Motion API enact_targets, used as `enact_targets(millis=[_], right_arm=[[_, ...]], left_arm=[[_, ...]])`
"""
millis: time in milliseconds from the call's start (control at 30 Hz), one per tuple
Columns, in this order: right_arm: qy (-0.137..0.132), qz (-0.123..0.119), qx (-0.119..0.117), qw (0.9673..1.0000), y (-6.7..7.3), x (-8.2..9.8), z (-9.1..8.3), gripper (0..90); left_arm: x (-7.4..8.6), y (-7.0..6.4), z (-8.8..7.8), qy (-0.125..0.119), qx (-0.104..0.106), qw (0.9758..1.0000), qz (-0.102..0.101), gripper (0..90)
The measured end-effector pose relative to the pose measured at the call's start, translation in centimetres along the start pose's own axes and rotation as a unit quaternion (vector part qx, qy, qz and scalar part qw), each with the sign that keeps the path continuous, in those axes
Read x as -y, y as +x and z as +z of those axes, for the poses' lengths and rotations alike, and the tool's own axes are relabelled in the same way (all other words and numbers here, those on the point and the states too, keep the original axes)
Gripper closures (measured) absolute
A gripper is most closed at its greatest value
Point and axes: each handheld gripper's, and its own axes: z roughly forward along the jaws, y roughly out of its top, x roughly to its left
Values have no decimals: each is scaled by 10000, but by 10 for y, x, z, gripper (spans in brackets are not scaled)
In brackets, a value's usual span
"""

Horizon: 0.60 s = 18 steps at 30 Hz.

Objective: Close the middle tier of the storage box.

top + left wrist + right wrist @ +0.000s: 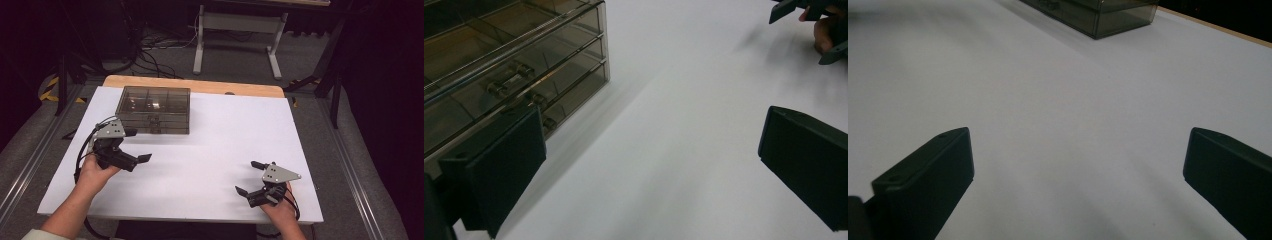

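My left hand-held gripper [134, 146] hangs spread and empty just beside the smoky drawer box [153, 109] at the table's [215, 150] far-left, so I could bump it askew approaching its small handles [509, 82].

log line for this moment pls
left gripper: open, empty, beside drawer box | right gripper: open, empty, over white table | box drawers: shut

Drawer box [153, 110] at the table's [215, 150] far left, left tongs [138, 145] just before it, right tongs [248, 177] near-right
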Motion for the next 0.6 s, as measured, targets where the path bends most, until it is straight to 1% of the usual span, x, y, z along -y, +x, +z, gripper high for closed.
enact_targets(millis=[33, 100, 200, 233, 267, 367, 500, 533, 567, 600], right_arm=[[7, -4, 4, 10000, 0, 0, 0, 6], [6, -3, 1, 10000, 0, 0, 0, 6], [1, -8, -3, 10000, 0, 0, 0, 6], [6, -13, 0, 10000, 0, 0, 0, 6], [6, -13, 0, 10000, 0, 0, 0, 6], [6, -10, -3, 10000, 0, 0, 0, 5], [6, -8, -6, 10000, 0, 0, 0, 5], [6, -7, -6, 10000, 0, 0, 0, 6], [3, -6, -8, 10000, 0, 0, 0, 6], [3, -8, -8, 10000, 0, 0, 0, 6]], left_arm=[[4, -2, -2, -85, -21, 10000, 4, 0], [8, -3, -3, -166, -22, 9999, 7, 0], [15, -5, -4, -152, 34, 9998, -86, 0], [20, -6, -5, -217, 58, 9996, -161, 0], [20, -6, -5, -217, 58, 9996, -161, 0], [29, -6, -5, -231, 58, 9993, -278, 0], [40, -7, -5, -473, 120, 9982, -355, 0], [43, -8, -4, -473, 150, 9980, -388, 0], [46, -9, -3, -455, 145, 9981, -395, 0], [48, -11, -3, -456, 108, 9983, -346, 0]])
